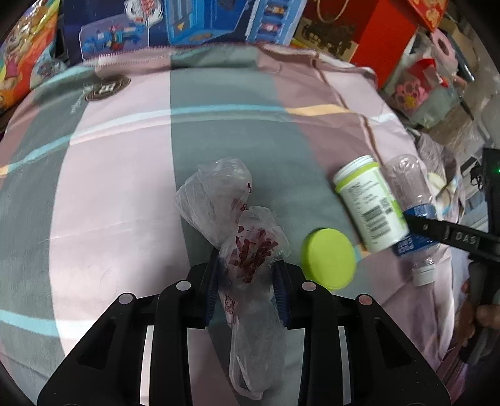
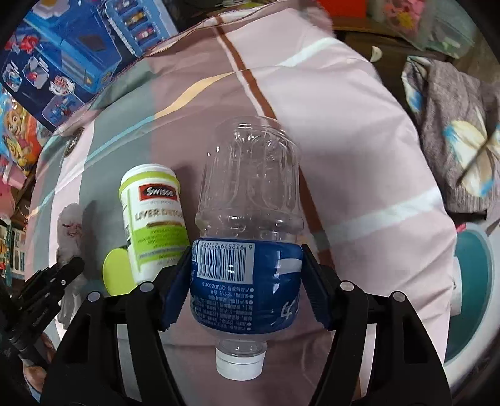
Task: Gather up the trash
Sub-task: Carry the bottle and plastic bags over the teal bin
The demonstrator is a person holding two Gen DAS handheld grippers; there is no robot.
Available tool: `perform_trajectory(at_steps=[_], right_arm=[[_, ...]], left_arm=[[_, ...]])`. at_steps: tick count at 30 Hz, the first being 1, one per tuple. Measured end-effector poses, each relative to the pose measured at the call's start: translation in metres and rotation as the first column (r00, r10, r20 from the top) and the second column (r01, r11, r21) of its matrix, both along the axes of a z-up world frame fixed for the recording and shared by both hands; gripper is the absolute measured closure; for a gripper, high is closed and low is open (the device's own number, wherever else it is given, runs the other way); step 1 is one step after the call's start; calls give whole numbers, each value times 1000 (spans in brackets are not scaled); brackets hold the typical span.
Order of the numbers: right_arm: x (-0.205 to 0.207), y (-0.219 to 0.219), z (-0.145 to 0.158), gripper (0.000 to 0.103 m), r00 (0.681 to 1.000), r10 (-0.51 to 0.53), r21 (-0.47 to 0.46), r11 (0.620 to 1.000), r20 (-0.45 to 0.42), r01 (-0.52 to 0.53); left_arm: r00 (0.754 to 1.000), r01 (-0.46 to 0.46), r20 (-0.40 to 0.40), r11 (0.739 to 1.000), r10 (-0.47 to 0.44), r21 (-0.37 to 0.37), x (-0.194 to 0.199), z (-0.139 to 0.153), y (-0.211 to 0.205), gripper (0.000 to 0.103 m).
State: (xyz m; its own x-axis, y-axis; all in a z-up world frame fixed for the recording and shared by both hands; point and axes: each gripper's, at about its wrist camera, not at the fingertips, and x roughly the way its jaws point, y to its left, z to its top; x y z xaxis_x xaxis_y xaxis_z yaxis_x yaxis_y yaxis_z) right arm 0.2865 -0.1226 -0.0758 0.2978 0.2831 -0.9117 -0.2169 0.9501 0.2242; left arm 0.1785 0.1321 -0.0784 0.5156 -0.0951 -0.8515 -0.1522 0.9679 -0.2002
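A crumpled clear plastic bag with red print lies on the pink and grey striped bedsheet. My left gripper is shut on the bag's near end, both blue pads pressing the film. In the right wrist view an empty clear plastic bottle with a blue label lies with its white cap towards me. My right gripper is shut on it at the label. Beside the bottle lie a white and green supplement jar without its lid and a loose lime-green lid.
Blue toy boxes and a red box stand along the far edge of the sheet. A teal basin sits low at the right. Above it lies a grey floral cloth.
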Motion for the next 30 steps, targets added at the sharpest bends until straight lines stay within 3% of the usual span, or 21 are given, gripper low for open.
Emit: perform_trajectory(at_steps=[8, 13, 20, 30], right_arm=[[-35, -51, 19, 40, 998, -60, 92, 994, 26, 58], [-59, -103, 39, 40, 990, -128, 144, 982, 62, 118], [-85, -180, 55, 40, 964, -248, 205, 953, 101, 224], [-116, -296, 48, 40, 890, -442, 208, 886, 109, 415]], left_arm=[[987, 144, 74, 990, -144, 9, -9, 36, -60, 72], [964, 248, 91, 968, -249, 25, -4, 51, -113, 72], [911, 400, 89, 915, -402, 48, 3, 63, -195, 72], [826, 562, 36, 826, -563, 37, 14, 54, -305, 71]])
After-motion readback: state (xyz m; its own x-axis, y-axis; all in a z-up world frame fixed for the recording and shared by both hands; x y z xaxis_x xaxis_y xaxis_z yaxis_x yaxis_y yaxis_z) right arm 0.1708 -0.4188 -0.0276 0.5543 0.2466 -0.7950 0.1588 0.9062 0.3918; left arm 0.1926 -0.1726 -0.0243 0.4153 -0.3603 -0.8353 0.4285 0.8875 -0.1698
